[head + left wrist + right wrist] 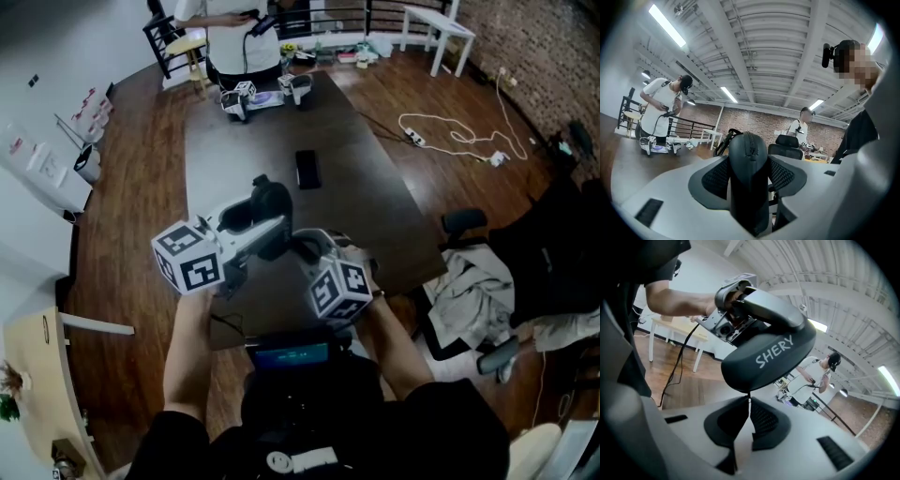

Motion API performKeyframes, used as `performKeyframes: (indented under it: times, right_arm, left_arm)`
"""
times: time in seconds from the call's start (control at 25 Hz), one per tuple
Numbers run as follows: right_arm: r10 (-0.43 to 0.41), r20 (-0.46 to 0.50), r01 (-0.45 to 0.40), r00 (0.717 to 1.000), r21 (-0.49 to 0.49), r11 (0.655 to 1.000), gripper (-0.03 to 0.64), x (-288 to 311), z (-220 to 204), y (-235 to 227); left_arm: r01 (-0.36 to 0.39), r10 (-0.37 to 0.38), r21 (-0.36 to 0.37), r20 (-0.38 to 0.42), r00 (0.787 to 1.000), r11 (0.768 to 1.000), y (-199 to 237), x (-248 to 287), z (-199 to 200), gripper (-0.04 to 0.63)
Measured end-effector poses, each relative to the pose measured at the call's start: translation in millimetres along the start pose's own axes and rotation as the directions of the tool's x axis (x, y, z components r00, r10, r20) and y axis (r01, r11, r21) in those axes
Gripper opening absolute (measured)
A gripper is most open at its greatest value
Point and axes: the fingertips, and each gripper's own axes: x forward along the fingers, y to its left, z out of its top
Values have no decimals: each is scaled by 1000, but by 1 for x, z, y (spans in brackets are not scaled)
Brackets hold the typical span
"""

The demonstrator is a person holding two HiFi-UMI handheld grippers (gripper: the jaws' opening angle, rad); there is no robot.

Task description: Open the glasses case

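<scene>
Holding the glasses case (748, 154) off the table (375, 187) rather than working on it there, I have my left tongs (748, 187) clamped across its narrow body. One mesh pad presses each flank, and the rounded end with the zipper (750, 140) sticks out past the tips. I grip it that way so the zipper seam runs up the middle between the pads and stays free. A grip over the seam would hold the two halves shut against me. The left tongs point about level, which turns the case's end toward my right tongs (749, 405), and these come at it from just below its lettered side. Their jaws are pressed fully together, and at the tips a thin dark sliver runs up into the case's edge. I take it for the zipper pull (749, 398), though it is too small and too close to the lens to be sure. Pinching it at the tip, not deep between the pads, should let the pull swing as it rounds the case's curve. The case is zipped shut, so the opening is barely begun, I judge. The next move calls for drawing the right tongs along the seam while the left holds firm. If the pinch is shallow, the tab may slip out.
</scene>
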Motion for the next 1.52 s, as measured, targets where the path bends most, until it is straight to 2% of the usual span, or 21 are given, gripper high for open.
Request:
performKeyframes:
  times: [0.2,0.36,0.44,0.52,0.6,0.68,0.8,0.88,1.04,1.2,1.28,1.36,1.4,1.44,1.52]
  right_arm:
    - [16,22,-17,1000,63,998,18,-9,5,-9]
    - [49,53,-57,997,161,985,18,-15,3,-10]
    - [67,130,-103,989,295,950,17,-19,3,-13]
    - [28,187,-106,982,420,901,14,-25,-1,-26]
    - [-8,181,-75,983,443,893,12,-30,-6,-36]
    - [1,200,-88,980,427,900,12,-32,-3,-35]
    - [-14,221,-71,975,372,926,12,-33,8,-27]
    - [-20,238,-59,971,321,945,12,-34,18,-21]
    - [-51,213,12,976,184,983,13,-32,21,-16]
    - [-28,200,-13,979,197,980,17,-34,15,-13]
    - [-14,171,-11,985,144,990,37,-34,13,-10]
    - [16,112,-21,994,38,999,53,-31,9,-3]
    - [31,85,-31,996,-1,1000,86,-29,6,1]
    - [43,73,-42,996,-15,999,120,-28,5,3]
    - [60,92,-61,994,11,998,124,-29,7,4]
  left_arm:
    - [28,-27,-19,37,999,999,-2,-3,8,244]
    - [60,-60,20,19,998,998,-13,-2,7,244]
    - [76,-77,34,15,997,997,-18,-6,10,243]
    - [83,-83,43,-1,997,996,-19,-10,9,241]
    - [86,-86,41,-5,996,995,-19,-12,7,239]
    - [94,-95,27,58,994,995,-19,-11,12,239]
    - [69,-83,90,160,984,994,-24,-8,22,250]
    - [38,-59,115,180,982,993,-24,-1,23,276]
    - [56,-69,112,114,991,992,-27,11,10,302]
    - [100,-101,14,81,992,995,-26,9,4,278]
    - [109,-111,33,73,991,994,-28,7,3,278]
    - [109,-113,59,63,992,992,-29,7,2,278]
    - [110,-114,64,57,992,992,-29,8,2,278]
    - [112,-116,66,49,992,991,-29,9,1,278]
    - [113,-115,85,26,993,990,-30,11,-1,278]
